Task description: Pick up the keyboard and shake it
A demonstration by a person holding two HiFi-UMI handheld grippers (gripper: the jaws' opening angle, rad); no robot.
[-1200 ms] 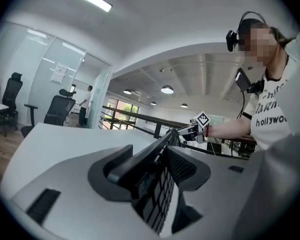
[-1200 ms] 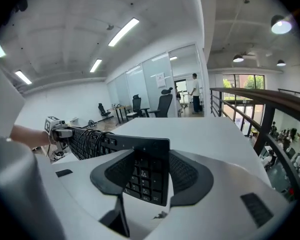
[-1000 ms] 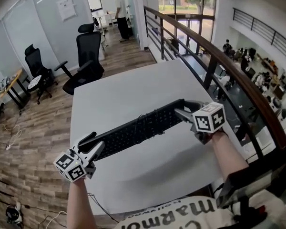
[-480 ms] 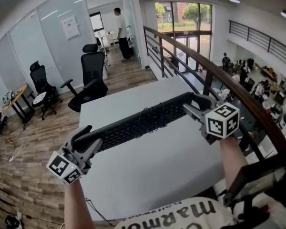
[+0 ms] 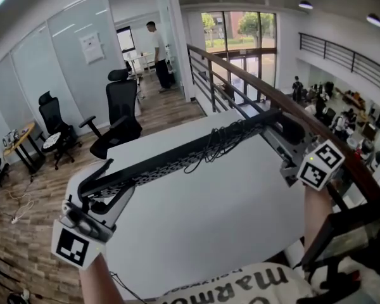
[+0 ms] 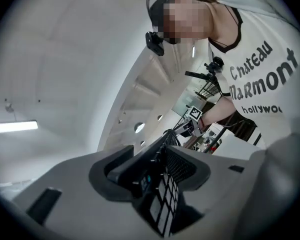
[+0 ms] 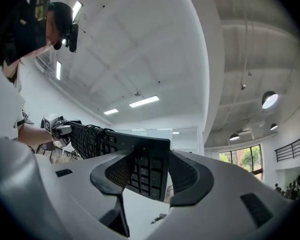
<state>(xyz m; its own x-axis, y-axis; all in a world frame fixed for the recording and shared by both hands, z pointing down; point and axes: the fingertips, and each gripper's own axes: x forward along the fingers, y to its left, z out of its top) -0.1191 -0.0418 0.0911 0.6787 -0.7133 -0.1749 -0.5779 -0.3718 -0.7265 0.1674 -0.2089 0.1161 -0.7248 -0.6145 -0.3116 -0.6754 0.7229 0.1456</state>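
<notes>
Above table, we had L hand-held gripper and R hand-held gripper clamped on keyboard ends; we judged short, matched strokes w/ firm grip best.

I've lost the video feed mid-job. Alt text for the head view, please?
A black keyboard is held above a white table, the left gripper clamping its left end and the right gripper its right end. Its cable is bunched at mid-length.

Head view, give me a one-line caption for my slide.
Left gripper and right gripper hold a black keyboard by its ends above the white table.
</notes>
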